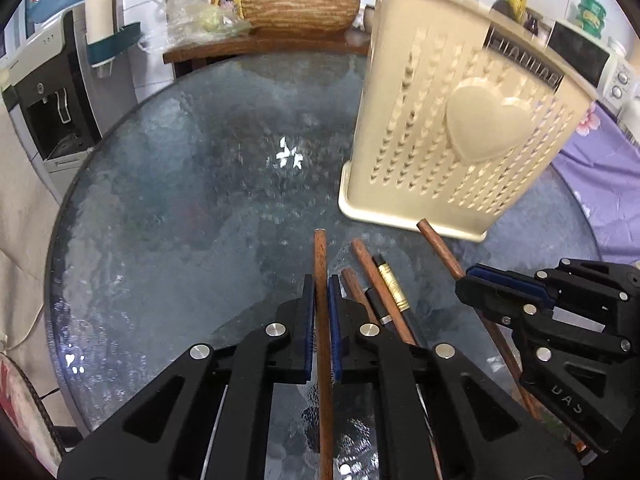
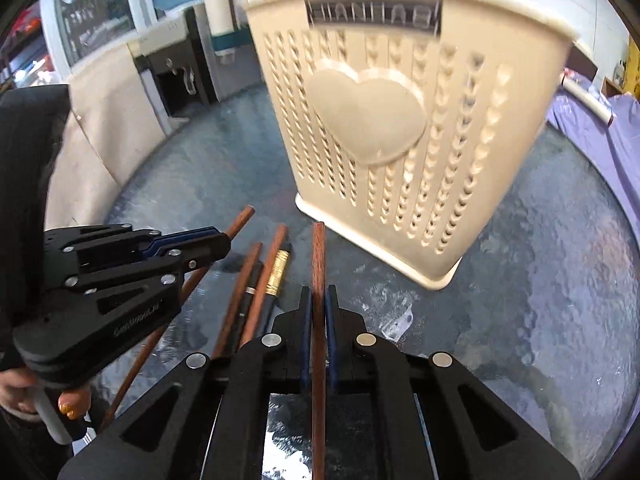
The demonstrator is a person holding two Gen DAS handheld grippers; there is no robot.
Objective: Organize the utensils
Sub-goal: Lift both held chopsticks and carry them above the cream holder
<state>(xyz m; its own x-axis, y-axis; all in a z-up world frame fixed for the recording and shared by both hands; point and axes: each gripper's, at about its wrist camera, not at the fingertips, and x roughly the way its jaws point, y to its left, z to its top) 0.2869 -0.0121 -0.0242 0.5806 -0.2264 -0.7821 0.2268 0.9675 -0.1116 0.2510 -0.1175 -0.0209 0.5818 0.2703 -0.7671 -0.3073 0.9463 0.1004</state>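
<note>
Two claws — each clamps a chopstick [image 1: 321, 280] pointing forward toward the holder [image 2: 400, 128].

Brown wooden chopsticks [image 1: 376, 280] lie bunched before the upright cream holder [image 1: 452, 120].

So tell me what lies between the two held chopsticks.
In both views, loose utensils on the glass table: two brown chopsticks and dark ones, one with a gold band, between the left gripper and right gripper.
</note>
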